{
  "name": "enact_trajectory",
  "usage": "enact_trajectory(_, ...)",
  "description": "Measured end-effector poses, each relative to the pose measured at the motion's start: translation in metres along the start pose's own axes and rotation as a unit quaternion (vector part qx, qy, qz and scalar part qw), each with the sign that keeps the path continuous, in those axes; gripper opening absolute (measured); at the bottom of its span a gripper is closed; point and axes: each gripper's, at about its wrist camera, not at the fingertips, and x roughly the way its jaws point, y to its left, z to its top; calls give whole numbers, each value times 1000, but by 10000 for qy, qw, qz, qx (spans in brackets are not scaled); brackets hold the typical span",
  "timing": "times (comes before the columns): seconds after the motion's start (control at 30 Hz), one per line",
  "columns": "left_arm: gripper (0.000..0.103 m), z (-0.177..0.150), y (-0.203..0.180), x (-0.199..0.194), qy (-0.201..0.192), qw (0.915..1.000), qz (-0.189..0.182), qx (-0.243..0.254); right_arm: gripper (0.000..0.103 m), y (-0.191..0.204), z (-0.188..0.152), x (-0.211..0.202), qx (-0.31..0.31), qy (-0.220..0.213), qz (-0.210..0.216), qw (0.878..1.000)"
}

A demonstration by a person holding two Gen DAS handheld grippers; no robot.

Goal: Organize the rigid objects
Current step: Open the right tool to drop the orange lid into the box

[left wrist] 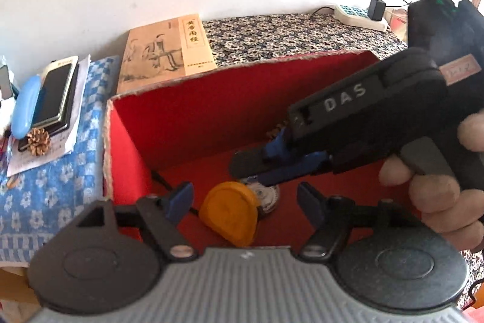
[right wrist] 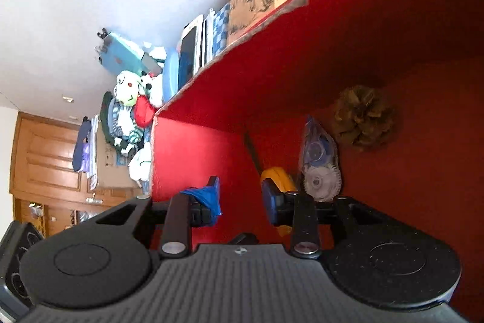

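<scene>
Our left gripper [left wrist: 245, 203] hangs wide open over the yellow tape measure [left wrist: 231, 214] lying in the red box [left wrist: 187, 117]; we just dropped it, we think. Our right gripper [right wrist: 242, 199] is inside too, open and empty, near the correction tape [right wrist: 320, 162] and pine cone [right wrist: 363, 118]. Next we fetch the other pine cone [left wrist: 38, 141] outside. Its body hides part of the box floor.

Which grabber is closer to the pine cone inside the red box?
Right. The right gripper is inside the box with the pine cone just ahead; the left gripper hangs farther back, over the yellow tape measure.
</scene>
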Motion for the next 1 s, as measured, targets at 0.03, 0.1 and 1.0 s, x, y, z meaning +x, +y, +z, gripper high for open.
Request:
enact_trajectory(0.03,75,0,0,0,-7,10000,13,-44,15,-1,0,-2,-1,-45,-57,10000)
enact_trajectory(0.1,75,1,1,1,-14,9999,49,-132,15,0,-2,-4,-14,-162,-146,9998)
enact_trajectory(1.0,83,-3,-27,-35,-217,9970,702,-245,16,-18,-11,-32,230,-657,-735,9949)
